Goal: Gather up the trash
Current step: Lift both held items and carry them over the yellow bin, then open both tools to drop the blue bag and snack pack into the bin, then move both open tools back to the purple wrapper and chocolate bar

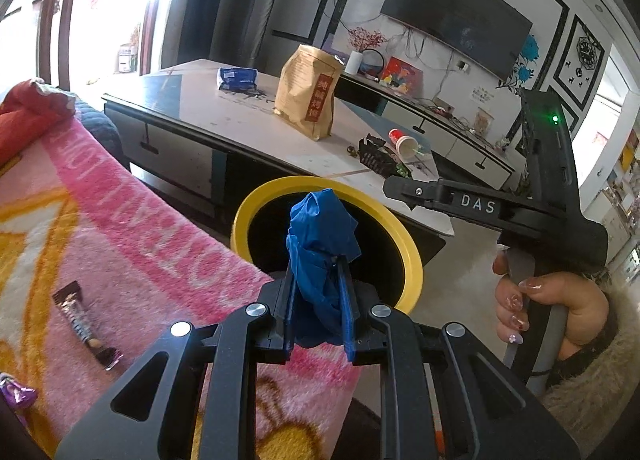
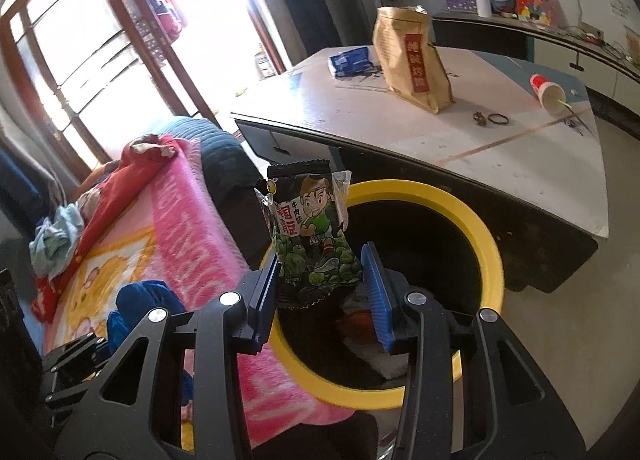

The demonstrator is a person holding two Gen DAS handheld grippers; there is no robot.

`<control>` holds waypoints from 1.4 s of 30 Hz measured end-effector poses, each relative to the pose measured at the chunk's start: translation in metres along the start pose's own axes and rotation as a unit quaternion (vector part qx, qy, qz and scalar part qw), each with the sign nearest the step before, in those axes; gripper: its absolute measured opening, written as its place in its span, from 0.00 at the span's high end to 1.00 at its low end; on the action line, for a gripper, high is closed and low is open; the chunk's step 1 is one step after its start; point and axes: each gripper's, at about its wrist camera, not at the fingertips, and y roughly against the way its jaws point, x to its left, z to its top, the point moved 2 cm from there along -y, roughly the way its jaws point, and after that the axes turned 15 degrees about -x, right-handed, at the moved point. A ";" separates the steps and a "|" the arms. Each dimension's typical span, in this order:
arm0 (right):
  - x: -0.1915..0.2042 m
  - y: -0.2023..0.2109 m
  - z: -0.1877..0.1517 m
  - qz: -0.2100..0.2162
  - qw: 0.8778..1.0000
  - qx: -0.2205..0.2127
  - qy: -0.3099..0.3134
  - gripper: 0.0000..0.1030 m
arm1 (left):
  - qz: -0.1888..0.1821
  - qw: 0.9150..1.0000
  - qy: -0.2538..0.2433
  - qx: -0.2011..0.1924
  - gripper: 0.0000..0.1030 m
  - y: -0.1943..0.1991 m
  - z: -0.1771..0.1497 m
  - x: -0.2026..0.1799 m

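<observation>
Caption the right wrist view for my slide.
Right hand-held gripper holds a black-and-green cartoon snack wrapper over the yellow-rimmed round bin.

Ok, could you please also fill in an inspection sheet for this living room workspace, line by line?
Surface: pale coffee table with a dark base, dusty.
Job's things: crumpled blue plastic piece; black-and-green snack packet; yellow-rimmed black bin beneath both; brown bar wrapper lying on the pink blanket.
Clutter: upright brown paper bag, flat blue packet, tipped red-and-white paper cup, all on the table.
Grippers: left tongs shut on the blue plastic; right tongs holding the snack packet.
Cables: loose wires hanging under the wall television.
Surroundings: bright window with a wooden frame.
</observation>
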 end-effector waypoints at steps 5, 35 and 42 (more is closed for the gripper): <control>-0.013 -0.005 -0.001 -0.013 1.000 0.004 -0.006 0.68 | -0.004 1.000 -0.002 0.008 0.83 -0.018 -0.002 -0.004; -0.049 -0.013 -0.001 -0.062 0.997 -0.006 -0.040 0.43 | 0.002 1.000 -0.015 0.021 0.13 -0.069 -0.002 0.001; -0.024 -0.001 0.006 -0.053 0.998 -0.032 0.001 0.37 | 0.027 0.999 -0.010 -0.016 0.09 -0.038 0.008 0.009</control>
